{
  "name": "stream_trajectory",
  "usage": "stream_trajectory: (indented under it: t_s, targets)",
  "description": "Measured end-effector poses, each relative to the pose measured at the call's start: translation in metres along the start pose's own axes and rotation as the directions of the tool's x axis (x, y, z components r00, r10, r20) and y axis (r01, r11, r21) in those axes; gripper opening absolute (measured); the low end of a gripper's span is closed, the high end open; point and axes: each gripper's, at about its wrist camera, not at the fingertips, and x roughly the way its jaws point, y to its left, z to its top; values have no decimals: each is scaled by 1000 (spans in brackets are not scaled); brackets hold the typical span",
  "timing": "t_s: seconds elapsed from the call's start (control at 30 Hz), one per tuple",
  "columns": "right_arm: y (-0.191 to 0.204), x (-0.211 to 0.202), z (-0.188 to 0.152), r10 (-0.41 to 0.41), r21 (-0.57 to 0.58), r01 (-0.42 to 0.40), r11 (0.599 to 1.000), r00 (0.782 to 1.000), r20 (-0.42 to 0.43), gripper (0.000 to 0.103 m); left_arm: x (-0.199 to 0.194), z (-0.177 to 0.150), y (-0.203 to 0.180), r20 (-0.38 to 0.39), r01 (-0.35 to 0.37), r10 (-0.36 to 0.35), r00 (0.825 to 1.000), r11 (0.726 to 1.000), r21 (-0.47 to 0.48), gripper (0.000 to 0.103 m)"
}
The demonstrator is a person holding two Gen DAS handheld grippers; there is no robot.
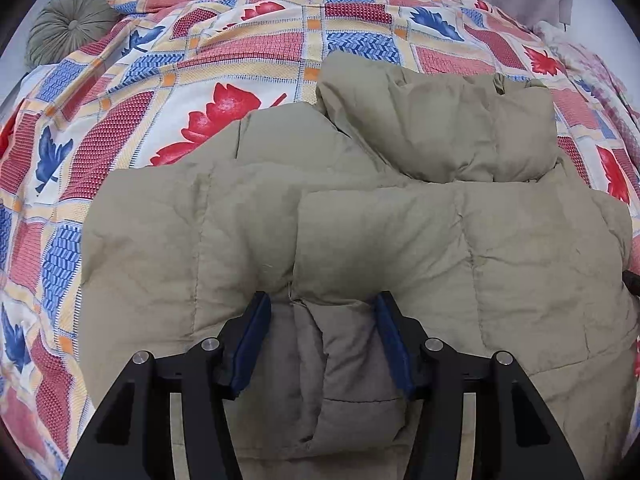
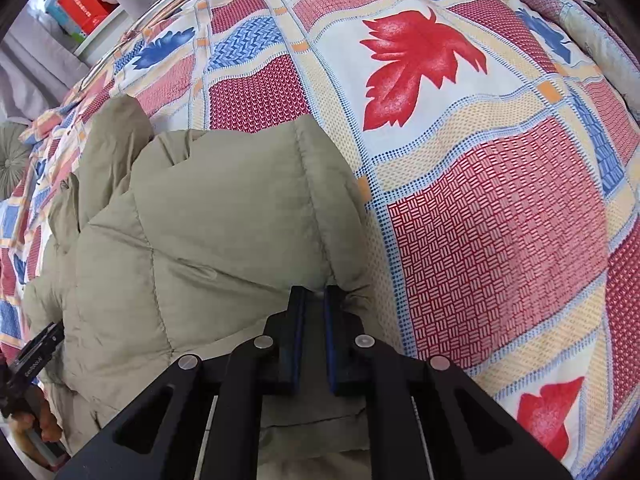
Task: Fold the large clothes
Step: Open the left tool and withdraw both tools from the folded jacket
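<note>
A khaki puffer jacket (image 1: 360, 216) lies on a bed, partly folded, with its hood or collar bunched at the far side. My left gripper (image 1: 320, 304) is at the jacket's near edge, its jaws wide with a thick fold of the jacket between the blue pads. In the right wrist view the jacket (image 2: 208, 216) fills the left half. My right gripper (image 2: 314, 300) is shut on the jacket's right edge, with fabric pinched between the pads. The left gripper's handle (image 2: 32, 356) shows at the far left there.
The bed wears a patchwork cover (image 1: 224, 76) with red and blue leaves, also in the right wrist view (image 2: 480, 200). A round green cushion (image 1: 68, 24) lies at the back left. A shelf with a red box (image 2: 84, 2) stands beyond the bed.
</note>
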Motion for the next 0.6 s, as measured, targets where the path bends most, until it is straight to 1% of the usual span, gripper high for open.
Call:
stream_trajectory:
  t_s: [0.13,0.27,0.53,0.57,0.6]
  targets:
    - [3,-24,-4,24,-4,-24,1000,1000,13,13,-19,-2,4,12,-15,15,1000,1000,4,56]
    - [9,-47,-20,51,-2,-51,999,998,21,13,-38,-7,7,17,-21,21,1000,1000,11,56]
    - [15,-68,-63,95,37,-94,995,995,-26,13,-66,-34,15,-16,-20,20,1000,1000,0,56]
    - [15,-69,-69,102,47,-100,994,994,-36,13,-69,-38,15,-21,-14,14,1000,1000,-1,58]
    - [16,-71,-74,106,51,-104,993,993,-43,13,-72,-43,17,-31,-1,1,1000,1000,-6,63]
